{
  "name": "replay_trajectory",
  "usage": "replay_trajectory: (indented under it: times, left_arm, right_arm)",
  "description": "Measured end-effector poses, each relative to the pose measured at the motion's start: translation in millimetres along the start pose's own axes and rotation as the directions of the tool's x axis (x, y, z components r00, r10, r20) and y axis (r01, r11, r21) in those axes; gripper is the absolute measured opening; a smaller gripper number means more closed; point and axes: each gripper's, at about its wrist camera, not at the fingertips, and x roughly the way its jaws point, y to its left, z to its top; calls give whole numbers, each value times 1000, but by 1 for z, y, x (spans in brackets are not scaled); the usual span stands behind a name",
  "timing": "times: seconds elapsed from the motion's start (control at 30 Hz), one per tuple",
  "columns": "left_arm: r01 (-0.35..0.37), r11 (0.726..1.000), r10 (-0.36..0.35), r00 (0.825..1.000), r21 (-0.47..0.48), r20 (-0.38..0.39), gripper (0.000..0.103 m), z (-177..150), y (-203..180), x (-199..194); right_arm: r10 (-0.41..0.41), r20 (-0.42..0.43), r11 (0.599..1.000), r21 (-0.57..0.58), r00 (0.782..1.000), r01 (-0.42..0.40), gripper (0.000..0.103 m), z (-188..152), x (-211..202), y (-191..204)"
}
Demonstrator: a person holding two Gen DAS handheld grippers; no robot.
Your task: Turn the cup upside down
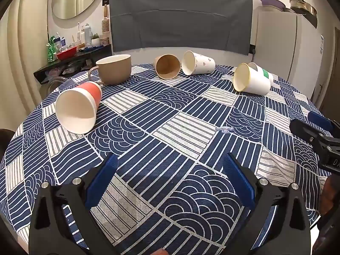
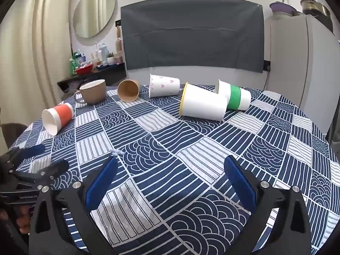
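Several paper cups lie on their sides on the round table [image 1: 148, 116]. A red-banded cup [image 1: 77, 107] [image 2: 57, 116] lies at the left. A brown cup [image 1: 167, 66] [image 2: 128, 90], a heart-print cup [image 1: 197, 63] [image 2: 163, 85], a yellow-rimmed white cup [image 1: 251, 80] [image 2: 203, 105] and a green-banded cup [image 1: 264, 73] [image 2: 233, 97] lie further back. A tan mug [image 1: 113, 69] [image 2: 94, 91] stands upright. My left gripper [image 1: 171, 165] is open and empty above the near tablecloth. My right gripper [image 2: 171, 166] is open and empty too, and shows at the right edge of the left wrist view [image 1: 318, 131].
A small clear plastic bit [image 1: 224, 129] [image 2: 116, 152] lies mid-table. A cluttered dark shelf [image 1: 70, 57] stands behind the table at left, a white fridge [image 1: 286, 42] at right, a grey cloth panel [image 1: 180, 21] on the wall.
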Motion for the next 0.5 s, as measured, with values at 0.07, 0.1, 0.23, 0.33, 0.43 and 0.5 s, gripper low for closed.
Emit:
replay_trajectory:
  times: [0.07, 0.1, 0.23, 0.33, 0.43, 0.5]
  left_arm:
    - [-3, 1000, 3, 1000, 1, 4, 97, 0, 0, 0]
    - [-5, 1000, 5, 1000, 1, 6, 97, 0, 0, -1]
    - [-1, 1000, 1, 1000, -1, 0, 97, 0, 0, 0]
    - [-2, 1000, 2, 1000, 0, 5, 97, 1, 0, 0]
    - [-5, 1000, 5, 1000, 11, 11, 97, 1, -2, -1]
    - [-4, 1000, 4, 1000, 16, 9, 97, -3, -7, -1]
  right_arm:
    - [6, 3, 1000, 2, 1000, -6, 95, 0, 0, -1]
    - [5, 2, 1000, 1, 1000, -5, 95, 0, 0, -1]
    - [3, -1, 1000, 0, 1000, -3, 95, -1, 0, 1]
    - [5, 4, 1000, 1, 1000, -5, 95, -1, 0, 1]
    - [5, 1, 1000, 1, 1000, -5, 95, 0, 2, 0]
    - [5, 2, 1000, 1, 1000, -5, 95, 0, 2, 1]
